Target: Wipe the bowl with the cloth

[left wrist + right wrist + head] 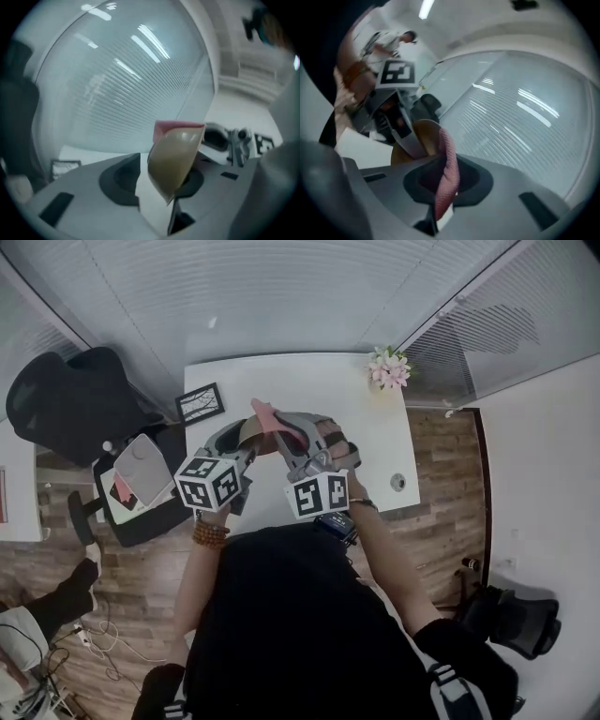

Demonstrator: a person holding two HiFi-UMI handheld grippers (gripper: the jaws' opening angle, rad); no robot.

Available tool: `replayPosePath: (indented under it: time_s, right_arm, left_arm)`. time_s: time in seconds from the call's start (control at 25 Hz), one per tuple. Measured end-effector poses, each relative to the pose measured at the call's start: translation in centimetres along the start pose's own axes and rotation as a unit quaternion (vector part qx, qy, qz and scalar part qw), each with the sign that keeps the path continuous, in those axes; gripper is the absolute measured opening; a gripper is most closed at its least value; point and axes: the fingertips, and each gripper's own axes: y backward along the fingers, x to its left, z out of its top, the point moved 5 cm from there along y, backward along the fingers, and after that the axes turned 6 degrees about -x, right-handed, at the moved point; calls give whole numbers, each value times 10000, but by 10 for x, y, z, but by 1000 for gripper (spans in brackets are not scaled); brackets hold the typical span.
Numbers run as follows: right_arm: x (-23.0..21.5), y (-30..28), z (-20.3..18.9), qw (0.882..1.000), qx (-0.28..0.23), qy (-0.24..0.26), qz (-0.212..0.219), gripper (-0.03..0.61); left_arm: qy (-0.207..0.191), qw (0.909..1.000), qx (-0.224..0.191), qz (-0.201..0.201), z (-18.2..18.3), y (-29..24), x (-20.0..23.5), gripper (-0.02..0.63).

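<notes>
The left gripper's (157, 180) jaws stand wide apart, the tan bowl (176, 161) tipped on its side between them, nearer the right-hand jaw. The right gripper's (445, 185) jaws pinch the pink cloth (449, 159), which lies against the bowl's rim. Beneath them is a white table (309, 381) bearing flowers (389, 367), with blinds (281, 287) beyond and a wood floor (441, 456).

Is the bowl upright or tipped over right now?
Tipped. In the left gripper view the bowl stands on edge between the jaws, and the pink cloth shows behind its upper rim.
</notes>
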Motion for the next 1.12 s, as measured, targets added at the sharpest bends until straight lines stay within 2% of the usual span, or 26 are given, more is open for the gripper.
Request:
replayPosePath:
  time_s: [0.08, 0.12, 0.16, 0.2, 0.24, 0.28, 0.32, 0.36, 0.4, 0.44, 0.48, 0.52, 0.56, 0.64, 0.68, 0.72, 0.76, 0.8, 0.84, 0.88, 0.92, 0.96, 1.0, 1.04, 1.08, 1.12]
  right_arm:
    - [6, 2, 2, 9951, -9, 928, 327, 21]
    - [5, 3, 3, 9935, -48, 1071, 377, 18]
    - [1, 4, 4, 9948, -110, 958, 322, 17]
    - [-6, 6, 5, 9983, -209, 514, 165, 17]
    - [-14, 8, 4, 9990, -349, -287, -60, 17]
    - [-23, 9, 1, 9888, -509, -1378, -278, 17]
    - [-31, 9, -6, 9635, -648, -2564, -418, 17]
    - [-35, 9, -13, 9308, -719, -3554, -468, 21]
    - [-36, 8, -20, 9102, -682, -4061, -449, 23]
    - [-31, 8, -24, 9174, -529, -3925, -380, 21]
    - [-23, 8, -24, 9460, -314, -3216, -264, 20]
    - [-13, 9, -22, 9761, -110, -2170, -106, 22]
    - [-3, 10, -18, 9941, 41, -1079, 65, 18]
    - [14, 11, -14, 9988, 186, 300, 350, 20]
    - [18, 12, -14, 9977, 196, 504, 414, 18]
    - [20, 12, -15, 9980, 176, 468, 384, 17]
    - [18, 14, -17, 9995, 117, 163, 254, 17]
    - [12, 15, -20, 9988, 1, -487, 40, 18]
    - [5, 17, -25, 9881, -184, -1515, -203, 19]
    - [-3, 17, -31, 9571, -419, -2841, -391, 18]
    - [-9, 17, -37, 9065, -616, -4149, -483, 20]
    - [-12, 16, -41, 8642, -670, -4960, -523, 39]
    - [-11, 14, -41, 8644, -561, -4965, -558, 44]
    - [-7, 14, -37, 9044, -348, -4213, -572, 23]
    - [0, 14, -31, 9512, -118, -3039, -516, 23]
    - [7, 13, -25, 9823, 65, -1830, -381, 21]
  left_arm:
    - [-1534, 9865, 510, 268, 0, -3, -12, 130]
    - [-1823, 9811, 561, 316, 1, -6, -19, 97]
    - [-1670, 9846, 441, 276, 3, -7, -22, 94]
    - [-1102, 9937, 157, 123, 7, -6, -21, 92]
    - [-210, 9993, -265, -133, 12, -3, -19, 91]
    - [835, 9928, -741, -431, 17, -1, -16, 91]
    - [1777, 9751, -1147, -667, 20, -1, -15, 87]
    - [2380, 9584, -1377, -765, 19, -3, -15, 89]
    - [2558, 9539, -1393, -731, 14, -6, -16, 91]
    - [2361, 9620, -1216, -630, 7, -7, -15, 92]
    - [1890, 9764, -914, -510, 1, -8, -15, 92]
    - [1237, 9900, -569, -372, -4, -8, -13, 100]
    - [472, 9984, -234, -220, -6, -8, -12, 133]
    - [-1047, 9939, 355, -8, -11, -9, -16, 179]
    - [-1541, 9864, 567, 21, -14, -10, -20, 145]
    - [-1725, 9828, 661, 24, -15, -11, -24, 99]
    - [-1568, 9858, 599, 0, -14, -11, -26, 96]
    - [-1041, 9939, 366, -77, -11, -10, -24, 95]
    - [-159, 9996, -13, -215, -6, -7, -19, 95]
    - [921, 9940, -455, -381, -2, -4, -13, 94]
    - [1899, 9768, -841, -511, 0, -3, -8, 92]
    - [2505, 9605, -1076, -564, -2, -3, -5, 94]
    - [2658, 9559, -1122, -555, -6, -3, -5, 95]
    - [2419, 9639, -980, -519, -11, -2, -5, 97]
    - [1874, 9788, -682, -464, -15, -2, -6, 95]
    - [1089, 9929, -299, -366, -18, -3, -6, 99]
